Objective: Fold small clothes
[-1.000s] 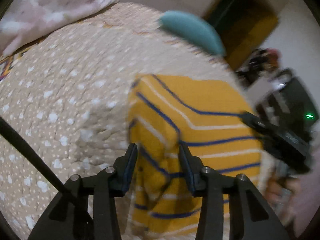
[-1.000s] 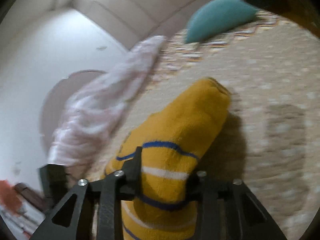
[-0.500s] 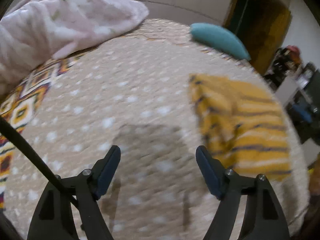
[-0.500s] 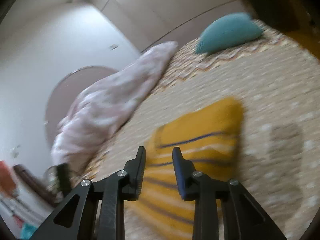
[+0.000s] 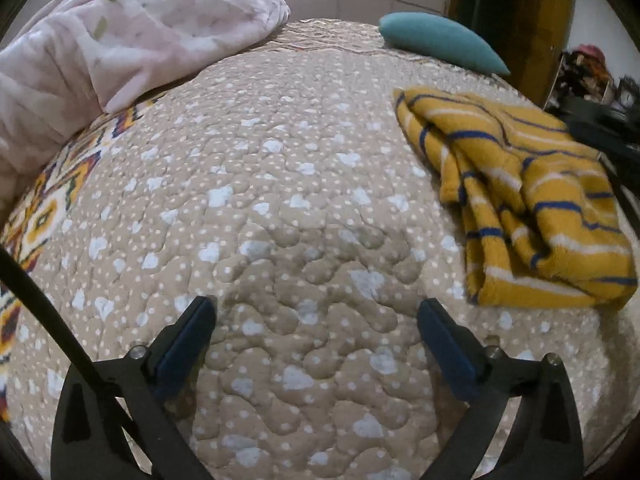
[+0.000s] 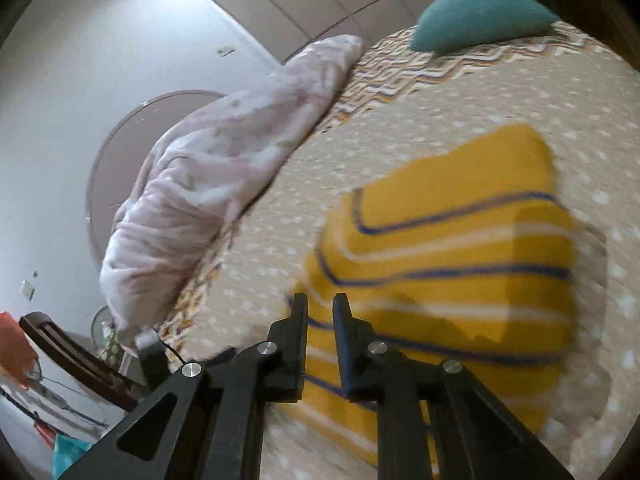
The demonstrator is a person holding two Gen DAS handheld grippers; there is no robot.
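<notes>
A small mustard-yellow garment with blue and white stripes (image 5: 520, 200) lies folded in a loose bundle on the tan dotted quilt (image 5: 280, 200), at the right of the left wrist view. My left gripper (image 5: 316, 316) is wide open and empty, low over the bare quilt to the left of the garment. In the right wrist view the garment (image 6: 460, 248) lies blurred just beyond my right gripper (image 6: 320, 304), whose jaws stand nearly closed with a narrow gap and nothing between them.
A pink crumpled blanket (image 5: 120, 40) is heaped at the far left of the bed. A teal pillow (image 5: 440, 44) lies at the far edge. A dark wooden door (image 5: 512, 12) and cluttered shelves stand beyond the bed on the right.
Both grippers have let go of the striped garment, which now lies on the quilt. The left gripper opened wide and moved left off it; the right drew back and closed to a narrow gap.
</notes>
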